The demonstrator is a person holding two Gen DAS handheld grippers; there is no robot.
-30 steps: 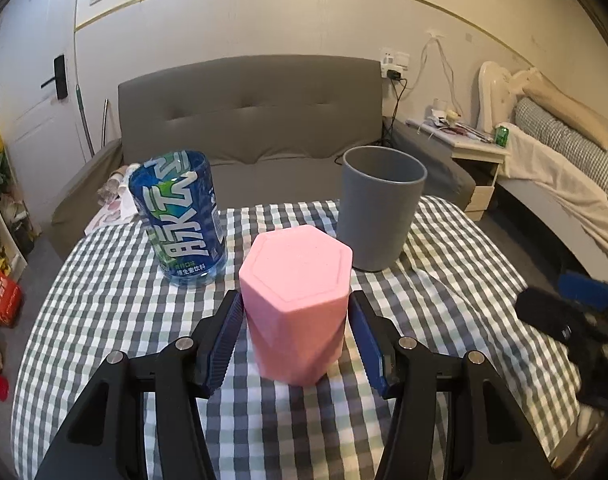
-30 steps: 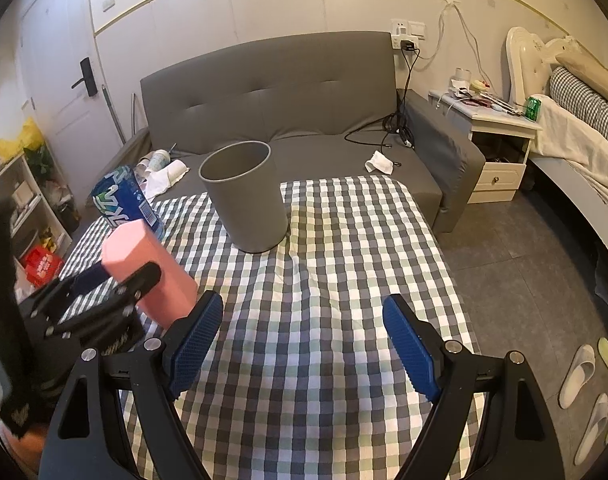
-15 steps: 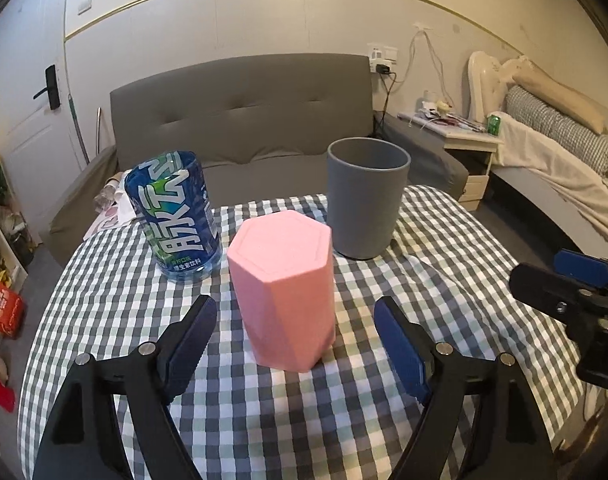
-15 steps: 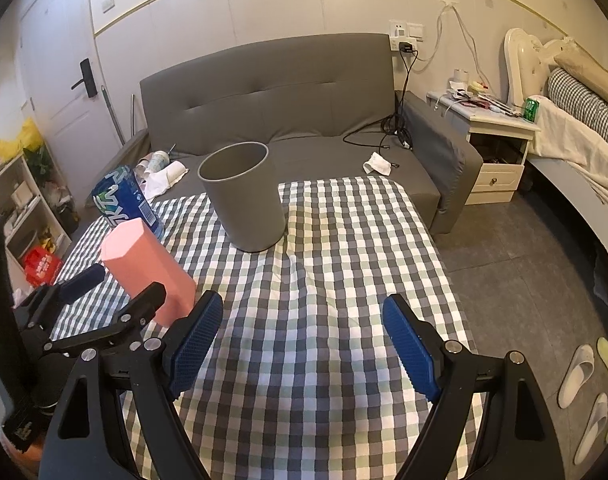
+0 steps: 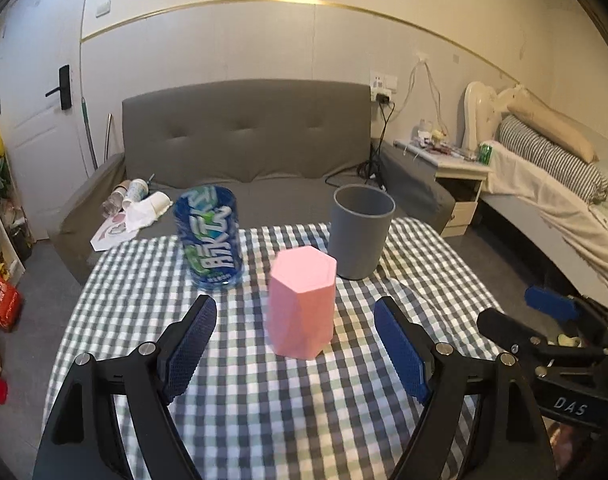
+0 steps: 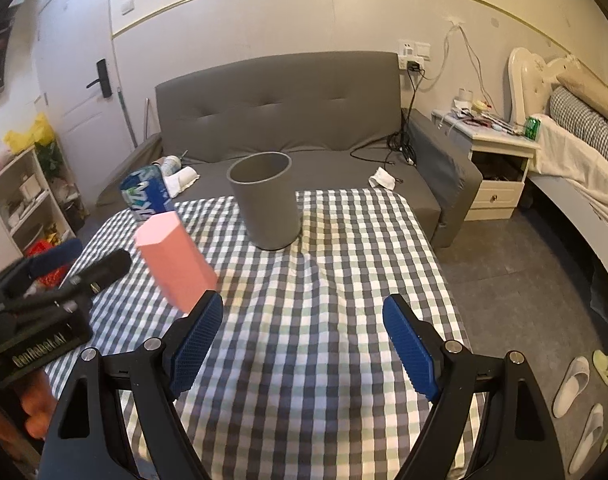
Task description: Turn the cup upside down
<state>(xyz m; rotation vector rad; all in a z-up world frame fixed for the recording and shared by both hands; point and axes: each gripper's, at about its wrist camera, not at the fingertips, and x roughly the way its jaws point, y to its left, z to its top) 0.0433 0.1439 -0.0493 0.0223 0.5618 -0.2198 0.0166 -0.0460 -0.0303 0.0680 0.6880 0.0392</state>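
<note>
We find the pink cup [image 5: 302, 304] standing mouth-down on the checked tablecloth [image 5: 264, 400], its closed hexagonal base uppermost; the body is faceted, matt and smooth, apparently plastic, though motion blur softens its edges. It sits near the middle of the table, free of any contact. Just beyond it to the right stands a round grey cup [image 5: 361, 232], mouth up, matt-walled and slightly tapered. To the far left stands a glossy blue can [image 5: 210, 238] with white and green print. The cloth is woven in grey, white and pale green squares, lightly wrinkled.

The left gripper [image 5: 296, 354] is held level on the near side of the pink cup, jaws spread wide and clear of it; its blue pads [image 5: 190, 344] carry a fine knurled texture. The right gripper [image 6: 302, 344] hovers over the cloth to the right, jaws likewise wide apart and holding nothing
</note>
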